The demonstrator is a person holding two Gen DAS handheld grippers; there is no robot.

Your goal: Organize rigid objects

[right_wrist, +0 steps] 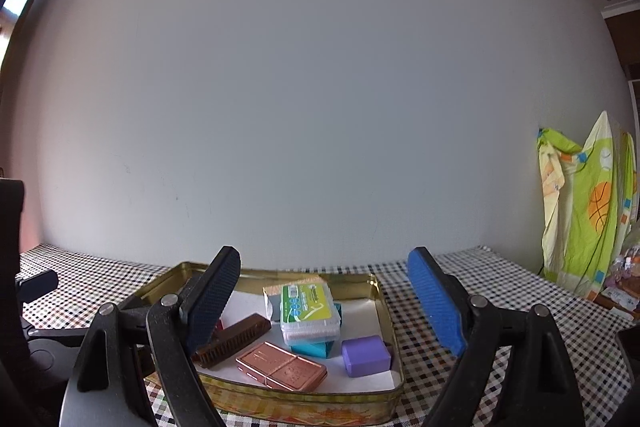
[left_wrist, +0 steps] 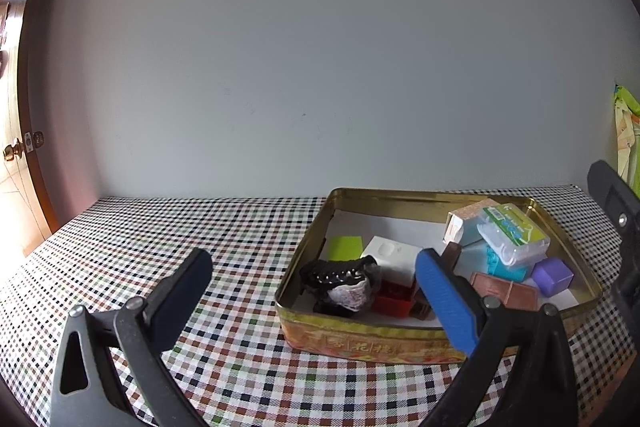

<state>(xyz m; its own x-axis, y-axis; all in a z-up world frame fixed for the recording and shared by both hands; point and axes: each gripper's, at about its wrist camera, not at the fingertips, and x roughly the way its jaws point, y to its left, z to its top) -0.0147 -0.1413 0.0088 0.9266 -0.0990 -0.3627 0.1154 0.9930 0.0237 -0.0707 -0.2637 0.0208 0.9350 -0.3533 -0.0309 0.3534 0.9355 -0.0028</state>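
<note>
Item one, the gold tin [left_wrist: 400,195] [right_wrist: 384,311]: open, lidless, resting on the checked tablecloth [left_wrist: 200,227] [right_wrist: 480,275], its floor lined with white paper. In my left wrist view it sits at about 4 o'clock; in my right wrist view, at 6 o'clock.

Contents, left wrist view:
- black textured object [left_wrist: 338,273] with a white wrapped part below it, at the tin's 8 o'clock corner;
- lime-green card [left_wrist: 345,247] lying flat, at 11 o'clock of the black object;
- white box [left_wrist: 394,259] on top of a red box [left_wrist: 394,299];
- clear floss-pick case [left_wrist: 514,233] [right_wrist: 308,311] with a green label, stacked on a teal box [left_wrist: 494,263] [right_wrist: 316,347];
- purple cube [left_wrist: 552,275] [right_wrist: 366,355], at the tin's 4 o'clock corner;
- copper-coloured flat case [left_wrist: 506,291] [right_wrist: 282,371], along the near wall;
- dark brown comb-like piece [right_wrist: 234,345], just beside the copper case, at its 9 o'clock.

My left gripper [left_wrist: 316,301]: fingers spread wide, nothing between them; the blue finger [left_wrist: 446,301] overlaps the tin's near side, the black one [left_wrist: 182,301] is over the cloth.

My right gripper [right_wrist: 326,307]: likewise spread wide and empty, framing the tin.

Surroundings: plain pale wall [left_wrist: 320,67]; door with brass knob [left_wrist: 12,151] at 9 o'clock; green-and-yellow printed cloth [right_wrist: 584,211] hanging at 3 o'clock.
</note>
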